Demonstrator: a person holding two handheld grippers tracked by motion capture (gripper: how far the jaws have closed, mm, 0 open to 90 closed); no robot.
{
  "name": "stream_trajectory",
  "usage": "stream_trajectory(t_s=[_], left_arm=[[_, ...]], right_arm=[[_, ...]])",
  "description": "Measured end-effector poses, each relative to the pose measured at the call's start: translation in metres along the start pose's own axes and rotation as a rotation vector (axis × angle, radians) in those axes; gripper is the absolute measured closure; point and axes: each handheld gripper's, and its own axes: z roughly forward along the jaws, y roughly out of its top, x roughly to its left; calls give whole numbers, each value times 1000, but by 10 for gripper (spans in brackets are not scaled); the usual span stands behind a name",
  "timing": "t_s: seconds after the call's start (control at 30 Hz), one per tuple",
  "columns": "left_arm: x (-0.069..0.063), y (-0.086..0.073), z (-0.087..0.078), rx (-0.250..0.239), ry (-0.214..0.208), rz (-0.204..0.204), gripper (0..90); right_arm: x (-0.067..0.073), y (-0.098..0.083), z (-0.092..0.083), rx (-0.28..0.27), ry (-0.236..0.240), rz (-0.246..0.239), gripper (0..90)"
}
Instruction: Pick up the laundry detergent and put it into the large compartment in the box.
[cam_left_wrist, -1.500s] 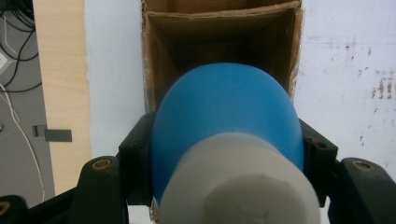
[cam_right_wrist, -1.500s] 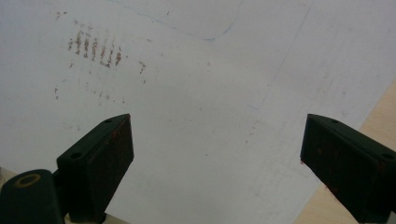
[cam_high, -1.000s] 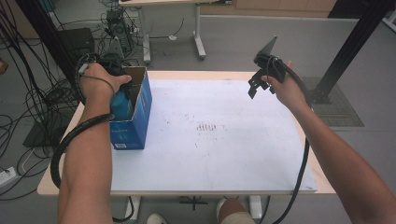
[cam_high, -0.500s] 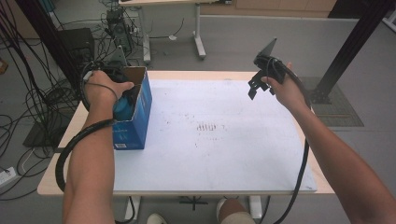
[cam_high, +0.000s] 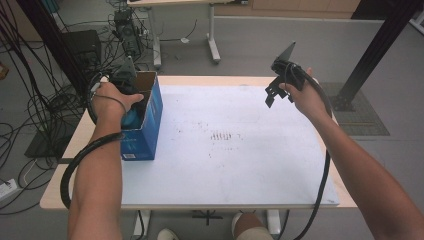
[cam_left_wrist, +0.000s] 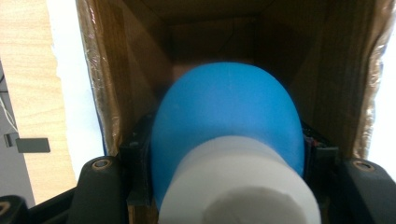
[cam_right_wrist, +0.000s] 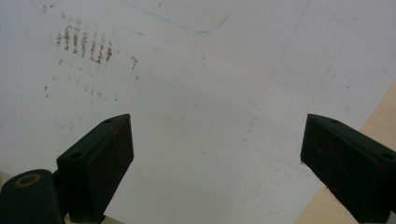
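Note:
An open cardboard box (cam_high: 151, 129), blue outside and brown inside (cam_left_wrist: 140, 60), stands at the table's left. My left gripper (cam_high: 134, 111) reaches down into its opening, shut on a blue rounded object (cam_left_wrist: 224, 112) with a white cylindrical end (cam_left_wrist: 243, 186) nearest the camera. In the high view that blue object (cam_high: 132, 120) peeks out below the hand, inside the box. My right gripper (cam_high: 272, 95) hangs in the air over the table's far right. Its jaws stand wide apart, open, with nothing between them (cam_right_wrist: 215, 154).
A white sheet (cam_high: 235, 165) covers most of the wooden table (cam_high: 60, 195), with brown smudges (cam_high: 222, 136) near its middle. Cables and equipment (cam_high: 75, 45) crowd the floor at the left. Another table's legs (cam_high: 212, 35) stand behind, and a black post (cam_high: 380, 45) rises at the right.
My left hand has sunk a little, carrying the blue object deeper into the box. The right gripper has stayed where it was.

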Motion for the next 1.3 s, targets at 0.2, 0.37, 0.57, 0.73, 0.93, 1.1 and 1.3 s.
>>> stream_trajectory(t_s=[0.2,0.37,0.57,0.73,0.93,1.1,1.3], left_arm=[[0,0,3,1,2,4,378],[0,-1,4,0,2,5,377],[-2,-1,5,3,6,11,377],[-3,-2,5,0,8,11,377],[-6,-3,5,-1,15,14,376],[-7,-3,5,-2,16,12,376],[-8,-4,5,-4,19,12,376]], right_arm=[[1,1,1,3,-2,0,94],[0,1,2,4,2,-2,94],[0,1,4,6,5,1,94],[-2,0,4,7,7,-1,94],[-2,0,4,5,10,4,94],[-3,-1,4,2,14,4,94],[-4,-1,3,2,16,5,94]])
